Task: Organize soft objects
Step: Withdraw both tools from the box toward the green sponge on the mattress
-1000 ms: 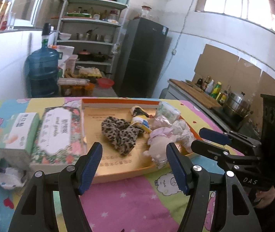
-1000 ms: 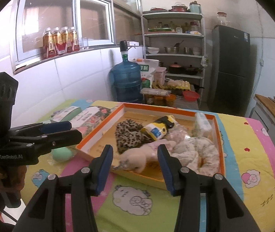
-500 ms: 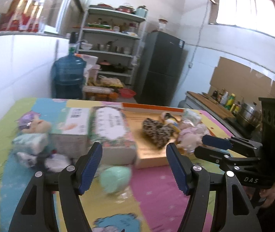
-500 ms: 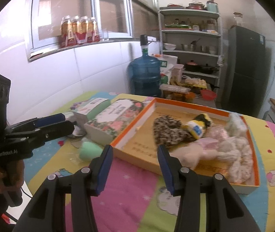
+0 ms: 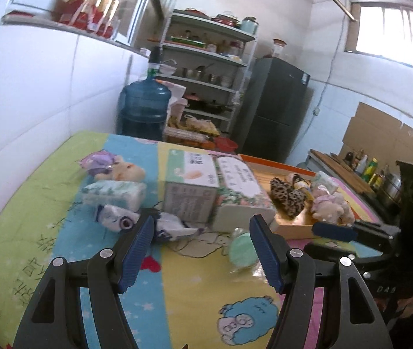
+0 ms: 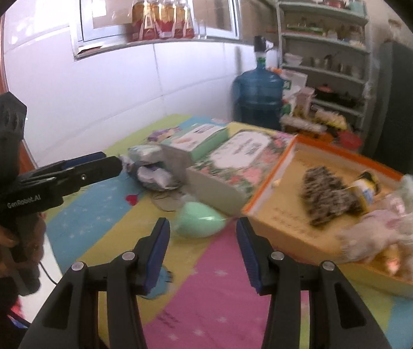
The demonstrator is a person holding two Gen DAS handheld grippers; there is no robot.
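Left hand-held gripper (image 5: pixel 200 229) wide open, empty; right hand-held gripper (image 6: pixel 203 232) half-open, empty.

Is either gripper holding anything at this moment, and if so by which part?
Nothing is held. The left gripper and the right gripper both stand open with nothing between the pads; the green sponge lies on the table ahead of them, untouched.
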